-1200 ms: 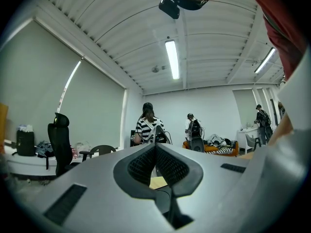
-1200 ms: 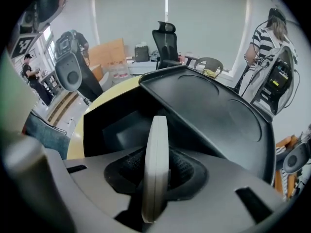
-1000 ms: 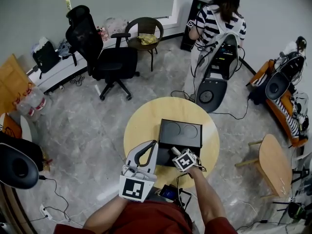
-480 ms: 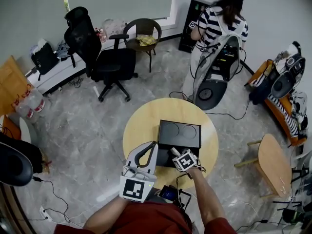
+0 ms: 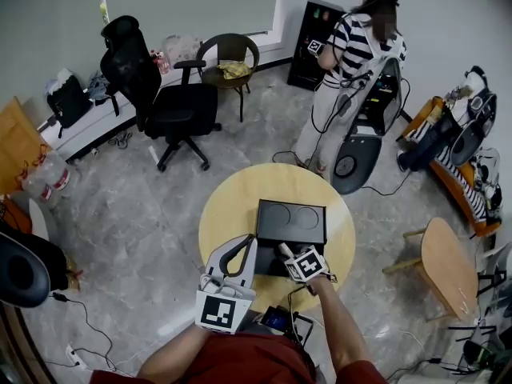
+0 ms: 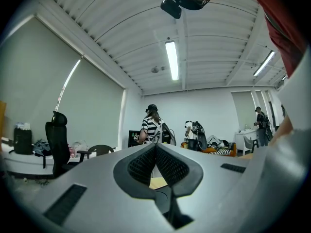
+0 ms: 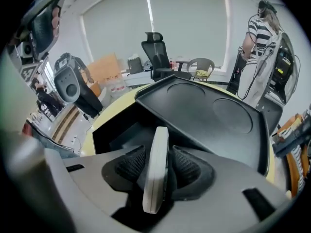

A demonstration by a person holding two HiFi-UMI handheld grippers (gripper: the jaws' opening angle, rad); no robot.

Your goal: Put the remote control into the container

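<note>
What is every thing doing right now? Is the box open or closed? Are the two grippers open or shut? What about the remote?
Left gripper: shut, nothing in it.
Right gripper: jaws opening, remote control between the pads.
Remote control: standing on its thin edge, pointing at the container's opening.
Container: partly open on the near side.
Lid: lying over most of the container.
</note>
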